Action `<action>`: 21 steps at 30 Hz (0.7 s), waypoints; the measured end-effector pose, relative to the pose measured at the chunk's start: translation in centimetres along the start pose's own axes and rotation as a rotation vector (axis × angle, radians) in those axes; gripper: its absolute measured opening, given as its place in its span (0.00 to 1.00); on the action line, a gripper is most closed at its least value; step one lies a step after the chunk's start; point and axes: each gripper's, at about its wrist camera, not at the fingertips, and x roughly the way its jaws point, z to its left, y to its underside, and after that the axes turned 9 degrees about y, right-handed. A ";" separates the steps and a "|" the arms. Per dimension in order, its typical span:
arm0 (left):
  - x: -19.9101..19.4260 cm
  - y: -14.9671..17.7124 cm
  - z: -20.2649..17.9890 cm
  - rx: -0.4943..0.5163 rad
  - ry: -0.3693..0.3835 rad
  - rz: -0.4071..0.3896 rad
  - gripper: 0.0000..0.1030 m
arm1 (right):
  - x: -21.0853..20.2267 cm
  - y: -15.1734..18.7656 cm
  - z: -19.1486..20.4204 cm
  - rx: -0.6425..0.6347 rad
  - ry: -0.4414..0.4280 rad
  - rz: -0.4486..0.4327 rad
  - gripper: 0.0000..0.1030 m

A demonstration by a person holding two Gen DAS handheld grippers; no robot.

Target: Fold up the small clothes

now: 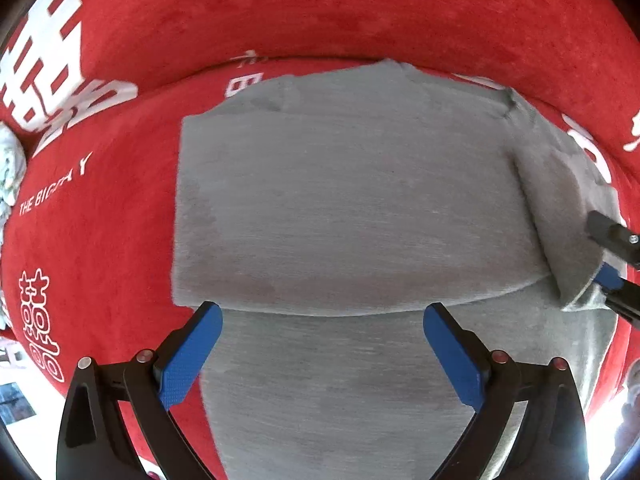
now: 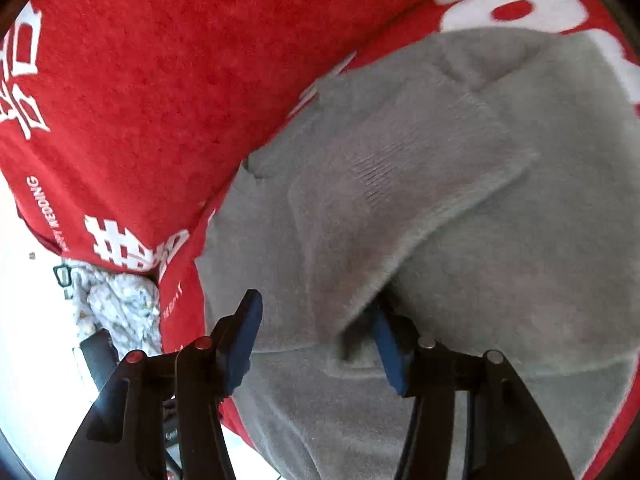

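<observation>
A grey garment (image 1: 348, 208) lies partly folded on a red cloth with white print (image 1: 120, 216). My left gripper (image 1: 320, 320) is open and empty, hovering over the garment's near folded edge. My right gripper (image 2: 316, 320) shows at the left wrist view's right edge (image 1: 604, 256), with its jaws on either side of a lifted grey flap (image 1: 560, 200). In the right wrist view that flap (image 2: 400, 200) drapes between the blue pads (image 2: 386, 344). The jaws stand fairly wide apart, and I cannot tell whether they pinch the cloth.
A crumpled pale patterned cloth (image 2: 120, 304) lies at the left beside the red cloth, also seen in the left wrist view (image 1: 10, 168). A red backrest (image 1: 320, 12) rises behind the garment. The bright floor (image 2: 28, 320) lies beyond the red cloth's edge.
</observation>
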 end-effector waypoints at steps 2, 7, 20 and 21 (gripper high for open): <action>-0.1 -0.1 1.1 -0.023 0.014 -0.004 0.98 | -0.4 -0.4 -0.7 0.053 -0.006 -0.036 0.57; -0.9 -0.6 3.4 -0.074 0.114 -0.040 0.98 | -0.6 -2.2 -0.4 0.136 -0.011 -0.101 0.06; 1.5 -3.0 9.4 -0.418 0.676 -0.061 0.98 | 8.1 3.7 11.1 -0.448 0.139 0.170 0.41; 1.9 -3.0 9.1 -0.413 0.673 -0.046 0.98 | 7.8 4.1 10.7 -0.440 0.121 0.167 0.48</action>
